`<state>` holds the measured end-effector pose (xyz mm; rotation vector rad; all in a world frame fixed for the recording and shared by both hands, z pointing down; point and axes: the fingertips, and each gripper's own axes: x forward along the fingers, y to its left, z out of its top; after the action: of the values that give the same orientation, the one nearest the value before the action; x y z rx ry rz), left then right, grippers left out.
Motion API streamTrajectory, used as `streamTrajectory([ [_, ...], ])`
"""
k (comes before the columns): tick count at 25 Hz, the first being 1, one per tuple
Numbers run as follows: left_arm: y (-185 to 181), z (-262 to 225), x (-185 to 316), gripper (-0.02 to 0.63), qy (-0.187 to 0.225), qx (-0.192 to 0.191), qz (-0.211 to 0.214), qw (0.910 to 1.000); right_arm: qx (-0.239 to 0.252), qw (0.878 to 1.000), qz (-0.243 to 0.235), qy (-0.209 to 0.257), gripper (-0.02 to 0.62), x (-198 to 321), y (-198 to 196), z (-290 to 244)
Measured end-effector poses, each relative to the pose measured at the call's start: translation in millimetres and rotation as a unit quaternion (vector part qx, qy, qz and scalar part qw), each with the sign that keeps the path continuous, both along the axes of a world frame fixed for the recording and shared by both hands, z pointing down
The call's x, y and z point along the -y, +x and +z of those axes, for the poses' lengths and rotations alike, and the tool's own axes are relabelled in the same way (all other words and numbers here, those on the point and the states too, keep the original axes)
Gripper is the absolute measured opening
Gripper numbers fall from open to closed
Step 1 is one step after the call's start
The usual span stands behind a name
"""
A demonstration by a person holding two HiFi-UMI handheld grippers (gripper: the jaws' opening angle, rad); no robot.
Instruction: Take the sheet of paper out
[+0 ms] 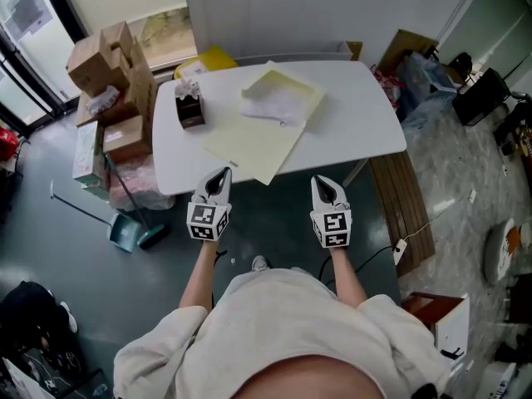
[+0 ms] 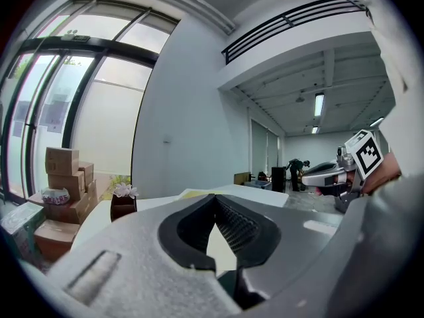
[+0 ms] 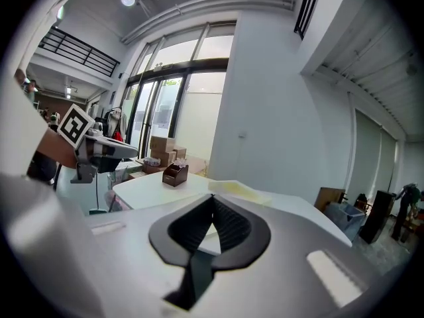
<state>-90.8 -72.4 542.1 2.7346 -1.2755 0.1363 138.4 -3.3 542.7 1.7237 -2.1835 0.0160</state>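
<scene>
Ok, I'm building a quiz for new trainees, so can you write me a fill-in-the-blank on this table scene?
1. The left gripper and the right gripper both have their jaws ____.
2. The white sheet lies on a pale ____ folder.
3. In the head view, the brown holder stands on the table to the ____ of the folder.

Missing words: shut; yellow; left

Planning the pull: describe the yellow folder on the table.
The folder is pale yellow, thin and paper-like. It lies flat on the white table, set at an angle. Its near corner reaches the table's front edge, perhaps just over it. Its far end looks opened, with crumpled white paper on it.
</scene>
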Motion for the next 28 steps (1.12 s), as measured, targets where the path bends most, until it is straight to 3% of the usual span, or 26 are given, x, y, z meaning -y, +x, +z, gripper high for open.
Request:
streamTrajectory([
  [17, -6.8, 17.2, 34.5, -0.005, -0.014, 0.000, -0.010, 0.9999, 0.014, 1.000, -0.005, -0.013, 0.002, 39.6, -6.7, 20.8],
  [28, 5.6, 13.5, 117.0, -0.005, -0.009, 0.013, -0.028, 0.9995, 0.030, 0.999, -0.015, -0.015, 0.002, 125.4, 9.6, 37.8],
])
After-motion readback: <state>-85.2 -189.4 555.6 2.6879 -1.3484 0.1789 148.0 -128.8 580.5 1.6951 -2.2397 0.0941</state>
